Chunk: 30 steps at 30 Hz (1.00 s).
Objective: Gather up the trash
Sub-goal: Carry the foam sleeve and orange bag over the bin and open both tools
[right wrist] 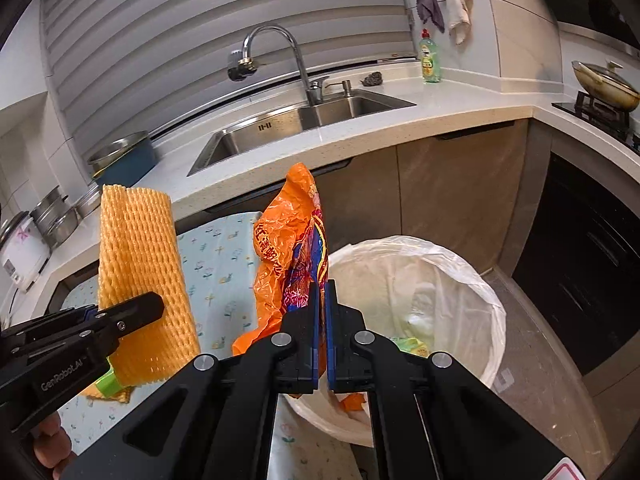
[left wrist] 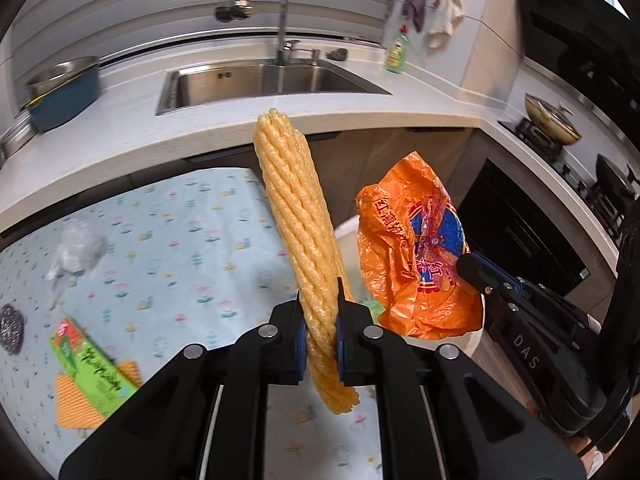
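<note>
So the left gripper (left wrist: 320, 334) has its jaws pinching a yellow foam net sleeve (left wrist: 294, 216), which sticks up the middle of the left wrist frame and pokes out a bit below the pads too. The right gripper (right wrist: 322, 300) is squeezed nearly flat on a crumpled orange plastic bag (right wrist: 286, 256), standing up dead centre in the right wrist view.

Just right of the bag is the white-lined trash bin (right wrist: 472, 280), mouth wide open with lots of room over it; its near rim gets cut off behind the gripper body. In the left view the bag covers most of the bin, so only a sliver of rim shows.

Lower left there's the table with the flowery cloth (left wrist: 168, 248), carrying a green box (left wrist: 94, 372) on something orange, a clear plastic wad (left wrist: 76, 252) (blurry) and a dark scrubber cut off by the frame edge. The counter edge (right wrist: 360, 140) runs across above, sink (right wrist: 304, 120) behind it.
</note>
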Motion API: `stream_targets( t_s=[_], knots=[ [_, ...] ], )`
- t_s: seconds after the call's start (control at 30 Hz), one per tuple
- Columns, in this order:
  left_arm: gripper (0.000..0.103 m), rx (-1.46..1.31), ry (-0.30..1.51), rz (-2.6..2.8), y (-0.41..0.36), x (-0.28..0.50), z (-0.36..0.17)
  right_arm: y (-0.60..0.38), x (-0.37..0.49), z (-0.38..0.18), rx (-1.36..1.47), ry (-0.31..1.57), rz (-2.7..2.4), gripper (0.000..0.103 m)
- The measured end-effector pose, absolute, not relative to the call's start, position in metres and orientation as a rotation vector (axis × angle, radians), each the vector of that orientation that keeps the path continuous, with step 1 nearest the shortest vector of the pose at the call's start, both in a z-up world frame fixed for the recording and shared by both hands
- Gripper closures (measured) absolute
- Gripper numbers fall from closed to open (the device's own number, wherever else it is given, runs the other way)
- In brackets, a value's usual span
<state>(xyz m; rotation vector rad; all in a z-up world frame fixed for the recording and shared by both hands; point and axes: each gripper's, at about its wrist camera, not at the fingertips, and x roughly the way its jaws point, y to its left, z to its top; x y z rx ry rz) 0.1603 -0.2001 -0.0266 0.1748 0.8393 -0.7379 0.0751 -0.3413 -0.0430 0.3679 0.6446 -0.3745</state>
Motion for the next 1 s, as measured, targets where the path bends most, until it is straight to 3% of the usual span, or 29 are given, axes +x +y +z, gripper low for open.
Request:
stream_targets(
  t_s=[0.5,0.53,0.6,1.0],
  knots=[
    [0.089,0.237,0.891,-0.874,-0.272,0.150,-0.047,-0.390,0.044,-0.061,0.415,0.655,-0.479,0.099],
    [0.087,0.243,0.888,-0.869,-0.275,0.149,-0.048,-0.392,0.044,-0.061,0.418,0.657,-0.480,0.099],
    [0.072,0.245,0.877,-0.861,-0.276,0.148,-0.048,-0.394,0.044,-0.062,0.421,0.656,-0.483,0.099],
    [0.061,0.243,0.855,-0.824,-0.269,0.151,-0.045,-0.393,0.054,-0.061,0.416,0.652,-0.468,0.094]
  ],
)
